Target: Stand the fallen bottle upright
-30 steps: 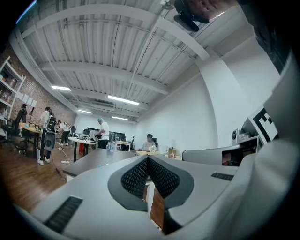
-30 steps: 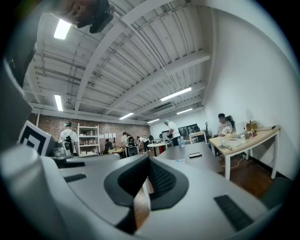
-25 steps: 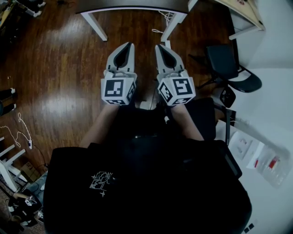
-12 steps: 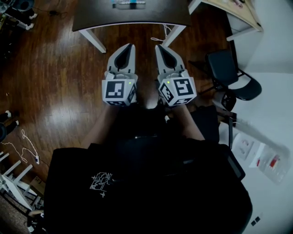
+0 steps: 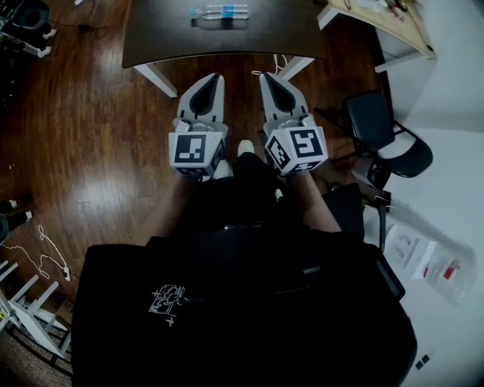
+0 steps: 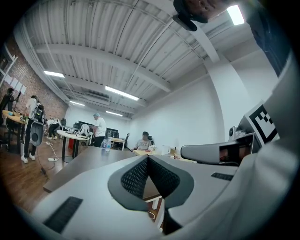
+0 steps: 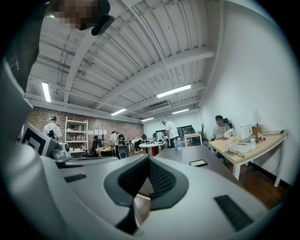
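Note:
A clear plastic bottle point(image 5: 219, 13) with a blue label lies on its side on the dark table point(image 5: 166, 38) at the top of the head view. My left gripper point(image 5: 215, 77) and right gripper point(image 5: 265, 77) are held side by side over the wooden floor, pointing at the table's near edge and well short of the bottle. Both are shut with nothing in them. In the left gripper view the left gripper point(image 6: 148, 158) has its jaws met at the tip. The right gripper point(image 7: 149, 158) looks the same in its own view. The lying bottle is hidden behind the jaws in both gripper views.
The table stands on white legs point(image 5: 156, 78). A black chair point(image 5: 382, 125) is at the right, with a light wooden desk point(image 5: 386, 23) beyond it. Upright bottles point(image 6: 105, 145) stand at the table's far end, and a flat dark device point(image 7: 198, 162) lies on it. People are at desks far off.
The table has slid down into the head view and the lying bottle has appeared on it. Both grippers keep their place and stay shut.

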{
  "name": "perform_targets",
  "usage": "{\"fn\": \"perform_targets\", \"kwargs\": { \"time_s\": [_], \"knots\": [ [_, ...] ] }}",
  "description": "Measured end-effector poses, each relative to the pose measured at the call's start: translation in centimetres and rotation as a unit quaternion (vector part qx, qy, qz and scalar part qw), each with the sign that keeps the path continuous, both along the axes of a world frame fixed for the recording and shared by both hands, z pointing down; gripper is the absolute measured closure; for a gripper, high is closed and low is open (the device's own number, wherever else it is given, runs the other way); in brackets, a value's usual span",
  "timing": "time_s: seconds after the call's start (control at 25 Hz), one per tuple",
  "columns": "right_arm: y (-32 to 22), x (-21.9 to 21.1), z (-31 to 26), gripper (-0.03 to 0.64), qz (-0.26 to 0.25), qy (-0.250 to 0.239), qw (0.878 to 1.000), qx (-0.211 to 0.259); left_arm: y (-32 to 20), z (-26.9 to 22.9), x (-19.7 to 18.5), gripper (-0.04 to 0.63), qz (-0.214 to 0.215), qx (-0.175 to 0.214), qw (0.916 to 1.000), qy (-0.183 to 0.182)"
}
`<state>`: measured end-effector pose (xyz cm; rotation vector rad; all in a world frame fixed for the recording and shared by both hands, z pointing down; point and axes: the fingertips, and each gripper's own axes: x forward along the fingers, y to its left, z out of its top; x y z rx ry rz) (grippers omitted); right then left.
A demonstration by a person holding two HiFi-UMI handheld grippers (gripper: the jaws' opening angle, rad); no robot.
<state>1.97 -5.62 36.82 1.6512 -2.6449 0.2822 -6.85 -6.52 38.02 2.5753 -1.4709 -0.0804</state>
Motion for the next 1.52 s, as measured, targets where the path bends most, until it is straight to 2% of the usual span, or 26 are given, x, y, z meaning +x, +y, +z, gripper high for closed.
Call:
{"fn": "perform_targets", "kwargs": {
  "time_s": [0.2, 0.68, 0.84, 1.16, 1.32, 1.52],
  "knots": [
    [-3.7, -0.3, 0.8, 0.594, -0.012, -0.001, 1.000, -0.007, -3.6, 0.4, 0.1, 0.595, -0.010, -0.003, 0.9999, 0.010],
    [-16.1, 2.2, 2.6, 0.594, -0.040, -0.007, 0.999, -0.021, -14.9, 2.4, 2.4, 0.597, -0.035, -0.023, 0.9989, -0.021],
    [-19.5, 2.9, 3.0, 0.594, -0.054, -0.015, 0.998, -0.025, -18.0, 2.5, 3.6, 0.597, -0.045, -0.031, 0.9984, -0.018],
    [-24.9, 1.9, 4.5, 0.594, -0.092, -0.013, 0.995, -0.041, -23.9, 4.2, 3.5, 0.597, -0.074, -0.034, 0.9955, -0.047],
    [-27.1, 0.6, 6.8, 0.594, -0.109, 0.002, 0.992, -0.057, -26.0, 6.8, 3.2, 0.597, -0.069, -0.048, 0.9939, -0.071],
    [-30.9, -2.0, 10.6, 0.594, -0.152, 0.048, 0.984, -0.082, -28.0, 9.1, 2.2, 0.597, -0.061, -0.077, 0.9918, -0.083]
  ]
}}
